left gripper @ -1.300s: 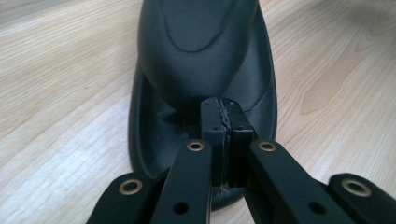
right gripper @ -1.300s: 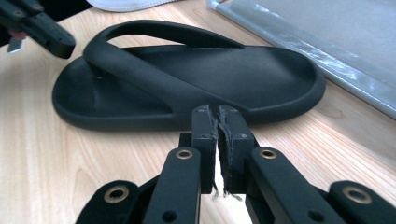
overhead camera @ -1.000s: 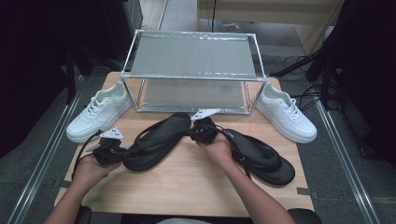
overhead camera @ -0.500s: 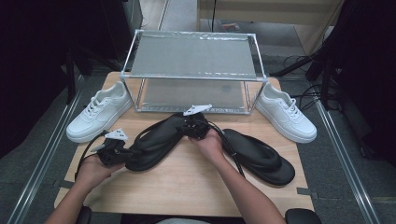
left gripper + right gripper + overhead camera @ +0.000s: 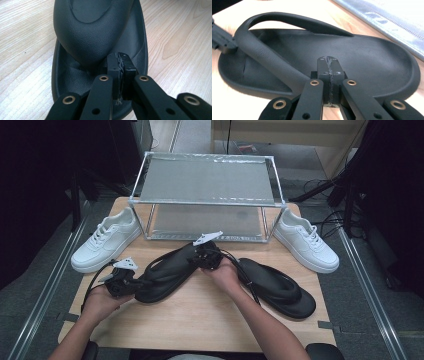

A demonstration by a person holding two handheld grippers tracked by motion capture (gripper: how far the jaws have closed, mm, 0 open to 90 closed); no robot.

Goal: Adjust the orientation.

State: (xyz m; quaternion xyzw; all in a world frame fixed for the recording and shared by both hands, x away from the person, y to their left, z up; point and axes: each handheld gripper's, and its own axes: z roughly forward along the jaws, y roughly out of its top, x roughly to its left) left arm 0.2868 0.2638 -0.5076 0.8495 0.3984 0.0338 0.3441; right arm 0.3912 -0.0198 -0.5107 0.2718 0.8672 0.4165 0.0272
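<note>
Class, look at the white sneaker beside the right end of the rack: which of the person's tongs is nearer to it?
Right. The right tongs sit mid-table, nearer the white sneaker; the left tongs lie far across the table.

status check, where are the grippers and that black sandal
Left gripper and right gripper both shut, one at each end of the left black sandal. Sandal flat on table. Second sandal beside it, shelf rack behind.

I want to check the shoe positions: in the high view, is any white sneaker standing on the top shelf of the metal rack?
No, both white sneakers stand on the table, one at each side of the rack.
</note>
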